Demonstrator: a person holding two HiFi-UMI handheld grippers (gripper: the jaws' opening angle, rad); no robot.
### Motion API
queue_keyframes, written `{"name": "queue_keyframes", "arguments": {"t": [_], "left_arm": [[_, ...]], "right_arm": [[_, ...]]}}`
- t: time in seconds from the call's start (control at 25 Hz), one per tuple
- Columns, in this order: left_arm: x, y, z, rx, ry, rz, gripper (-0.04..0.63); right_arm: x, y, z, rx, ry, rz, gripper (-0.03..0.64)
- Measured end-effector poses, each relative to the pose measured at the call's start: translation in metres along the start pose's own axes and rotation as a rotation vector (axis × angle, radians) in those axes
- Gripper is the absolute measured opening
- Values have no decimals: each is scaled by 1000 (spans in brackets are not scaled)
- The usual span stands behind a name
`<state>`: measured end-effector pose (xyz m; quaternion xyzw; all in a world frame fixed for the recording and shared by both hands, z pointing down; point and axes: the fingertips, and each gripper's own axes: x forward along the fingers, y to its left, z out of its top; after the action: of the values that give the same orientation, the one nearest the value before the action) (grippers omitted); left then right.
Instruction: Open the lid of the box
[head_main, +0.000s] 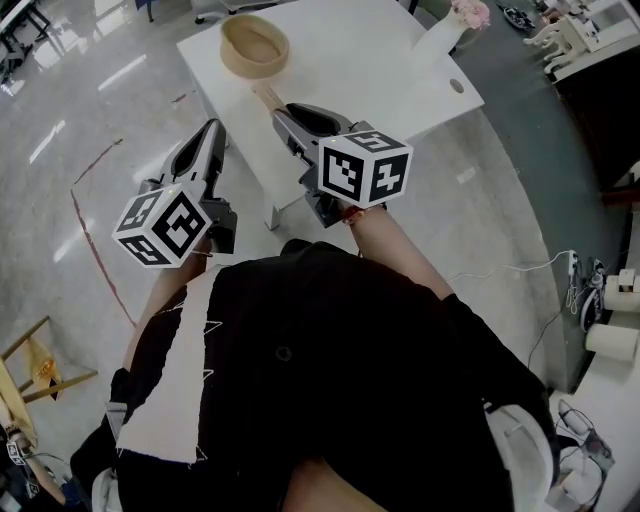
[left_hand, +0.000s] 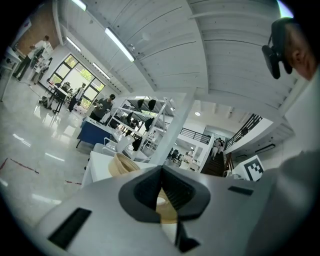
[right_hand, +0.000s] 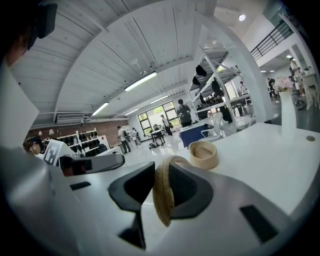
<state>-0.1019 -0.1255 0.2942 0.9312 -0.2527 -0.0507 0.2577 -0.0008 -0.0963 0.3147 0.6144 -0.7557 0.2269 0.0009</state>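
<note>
The right hand-held gripper (right_hand: 161, 170) is clamped on the woven lid (right_hand: 162, 202), which stands on edge between its jaws. Ahead of it and a little to its right, the round woven box (right_hand: 203, 154) sits open on the white worktop (right_hand: 260, 165). Farther off to the right stands a white vase (right_hand: 286, 112). To its left, the left hand-held gripper (left_hand: 161, 169) is over the floor (head_main: 90, 150), jaws together and empty.

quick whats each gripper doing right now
Left gripper: closed, holding nothing.
Right gripper: closed on the woven lid.
</note>
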Motion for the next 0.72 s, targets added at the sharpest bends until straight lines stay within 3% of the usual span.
{"name": "queue_keyframes", "arguments": {"t": [0.72], "left_arm": [[-1, 6, -2, -12, 10, 9, 9]], "right_arm": [[6, 1, -5, -12, 26, -1, 94]]}}
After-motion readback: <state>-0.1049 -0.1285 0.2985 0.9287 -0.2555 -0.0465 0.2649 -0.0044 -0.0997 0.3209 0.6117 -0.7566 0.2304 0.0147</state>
